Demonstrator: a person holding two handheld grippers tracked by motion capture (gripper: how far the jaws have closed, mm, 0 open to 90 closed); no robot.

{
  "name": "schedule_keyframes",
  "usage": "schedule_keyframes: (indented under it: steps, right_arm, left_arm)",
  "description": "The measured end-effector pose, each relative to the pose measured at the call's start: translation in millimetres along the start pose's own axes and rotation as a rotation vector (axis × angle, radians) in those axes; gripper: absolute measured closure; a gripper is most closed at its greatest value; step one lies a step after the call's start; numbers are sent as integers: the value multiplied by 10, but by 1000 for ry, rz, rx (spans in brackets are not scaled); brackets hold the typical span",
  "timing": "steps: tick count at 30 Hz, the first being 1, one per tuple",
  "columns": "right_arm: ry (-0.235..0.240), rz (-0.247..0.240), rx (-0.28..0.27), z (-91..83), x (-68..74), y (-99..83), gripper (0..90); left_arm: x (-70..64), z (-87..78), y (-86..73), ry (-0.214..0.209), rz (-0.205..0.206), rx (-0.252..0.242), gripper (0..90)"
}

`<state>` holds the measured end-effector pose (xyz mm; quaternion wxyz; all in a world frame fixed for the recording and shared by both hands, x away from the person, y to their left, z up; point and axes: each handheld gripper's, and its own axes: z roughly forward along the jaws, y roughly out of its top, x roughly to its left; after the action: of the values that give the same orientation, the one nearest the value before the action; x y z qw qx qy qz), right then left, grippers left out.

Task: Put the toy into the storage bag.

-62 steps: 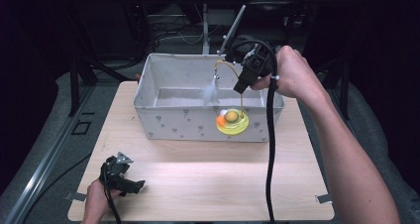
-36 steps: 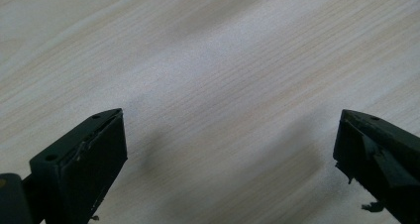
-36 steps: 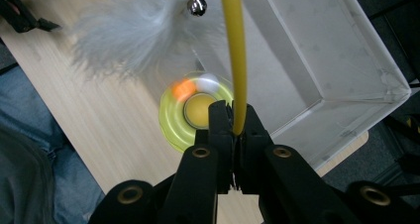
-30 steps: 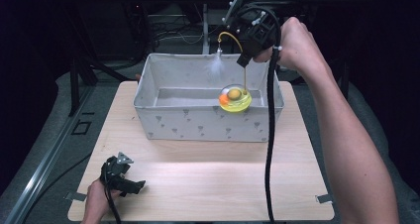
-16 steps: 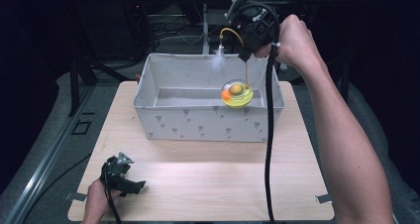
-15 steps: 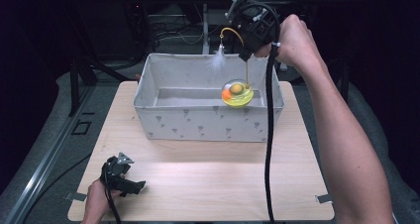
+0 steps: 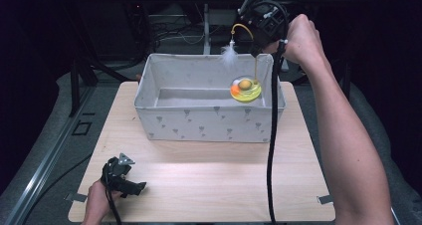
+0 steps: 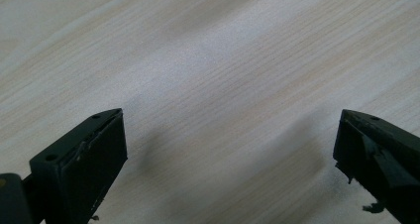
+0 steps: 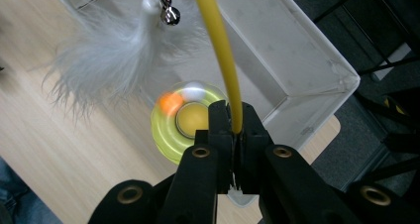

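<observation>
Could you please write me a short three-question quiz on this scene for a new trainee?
1. True or false: the right gripper is shut on the yellow wand.
2. What hangs from the wand's curved end?
A. white feather
B. sponge
C. spoon
3. Fill in: the left gripper is open above the bare wooden ____.

Key: 1 true; 2 A; 3 table. The toy's yellow round base hangs over the grey fabric bin.
</observation>
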<state>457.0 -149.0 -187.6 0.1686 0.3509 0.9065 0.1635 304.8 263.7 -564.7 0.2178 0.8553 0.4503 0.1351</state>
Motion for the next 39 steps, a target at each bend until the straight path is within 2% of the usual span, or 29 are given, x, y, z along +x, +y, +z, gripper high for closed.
schedule_keyframes:
  steps: [8,20,29,39]
  right_arm:
    - [-18,65,-1,127,-187,-65,880]
    - [-35,110,51,427,-373,-175,880]
    - [-27,133,82,670,-443,-240,880]
    - [-16,142,116,915,-451,-326,879]
  left_arm:
    - [-4,2,3,-1,-1,1,3]
    - [-9,4,6,-5,3,6,2]
    - [-9,7,2,-7,4,2,3]
    - [-11,4,1,-6,3,0,2]
